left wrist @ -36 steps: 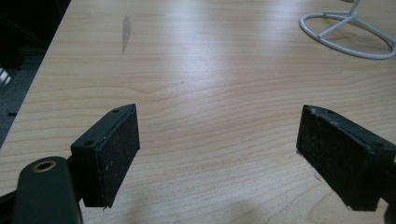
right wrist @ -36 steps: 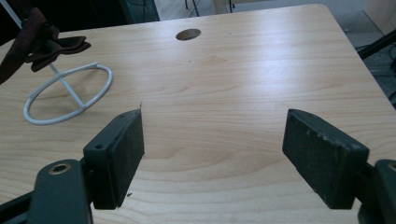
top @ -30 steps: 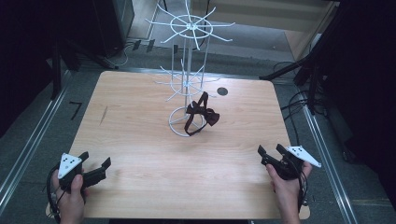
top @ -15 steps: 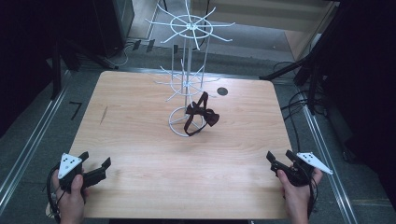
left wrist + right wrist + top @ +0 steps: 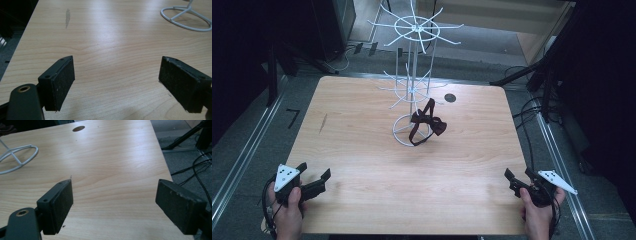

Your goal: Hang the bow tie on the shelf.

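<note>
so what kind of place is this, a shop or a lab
Most likely a lab or recording setup, not a shop: a bare wooden table, loose cables on the floor, and a lone white wire display rack bearing one dark bow tie.

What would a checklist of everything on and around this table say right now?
Surface: wooden table, pale grain, a dark streak near its left side, a round hole near the far edge.
Job's things: white wire rack stands upright mid-table; dark bow tie with its strap hangs from a low hook, over the ring base.
Clutter: nothing seen.
Grippers: left gripper at the near left corner, jaws apart, nothing between them; right gripper at the near right corner, jaws have just been opening, nothing between them.
Cables: black cables on the floor to the right; one trails from each gripper.
Surroundings: grey floor, dark stands, metal rails along both sides.
</note>
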`<state>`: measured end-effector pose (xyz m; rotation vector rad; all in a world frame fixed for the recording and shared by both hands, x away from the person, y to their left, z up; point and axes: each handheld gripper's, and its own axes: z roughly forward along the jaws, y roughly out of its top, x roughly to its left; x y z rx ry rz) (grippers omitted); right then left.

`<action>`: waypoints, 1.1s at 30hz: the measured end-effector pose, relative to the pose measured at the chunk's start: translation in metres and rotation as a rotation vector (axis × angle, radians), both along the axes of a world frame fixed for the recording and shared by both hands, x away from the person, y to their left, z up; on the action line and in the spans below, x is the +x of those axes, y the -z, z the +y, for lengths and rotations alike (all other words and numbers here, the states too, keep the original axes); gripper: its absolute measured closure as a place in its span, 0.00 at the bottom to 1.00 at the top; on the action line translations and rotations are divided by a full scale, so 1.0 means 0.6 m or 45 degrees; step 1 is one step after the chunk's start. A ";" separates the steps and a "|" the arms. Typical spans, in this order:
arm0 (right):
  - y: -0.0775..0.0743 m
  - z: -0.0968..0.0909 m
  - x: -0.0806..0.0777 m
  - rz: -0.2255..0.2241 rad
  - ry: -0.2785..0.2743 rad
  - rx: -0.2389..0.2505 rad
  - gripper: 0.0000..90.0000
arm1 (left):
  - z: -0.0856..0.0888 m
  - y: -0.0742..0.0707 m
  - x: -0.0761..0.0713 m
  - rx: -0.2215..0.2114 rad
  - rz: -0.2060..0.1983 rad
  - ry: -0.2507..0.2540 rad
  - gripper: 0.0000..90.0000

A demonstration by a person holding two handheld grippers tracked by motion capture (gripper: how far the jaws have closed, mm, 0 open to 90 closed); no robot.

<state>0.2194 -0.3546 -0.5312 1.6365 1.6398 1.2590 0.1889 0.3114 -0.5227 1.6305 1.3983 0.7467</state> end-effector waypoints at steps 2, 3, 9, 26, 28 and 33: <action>0.004 -0.005 -0.002 0.005 0.008 -0.007 0.17 | 0.000 0.000 0.000 0.000 -0.001 0.000 0.16; 0.006 -0.007 -0.003 0.009 0.013 -0.011 0.17 | 0.000 0.000 0.000 0.000 0.000 0.000 0.16; 0.017 -0.022 -0.012 0.028 0.029 -0.016 0.17 | 0.000 0.000 0.000 -0.001 -0.002 -0.001 0.16; 0.029 -0.051 -0.040 0.052 0.076 -0.046 0.17 | 0.001 0.000 0.000 -0.007 -0.002 -0.002 0.16; 0.031 -0.059 -0.046 0.055 0.087 -0.044 0.17 | 0.001 0.000 0.000 -0.007 -0.003 -0.001 0.16; 0.035 -0.066 -0.053 0.065 0.104 -0.031 0.17 | 0.001 0.000 0.000 -0.008 -0.001 -0.002 0.16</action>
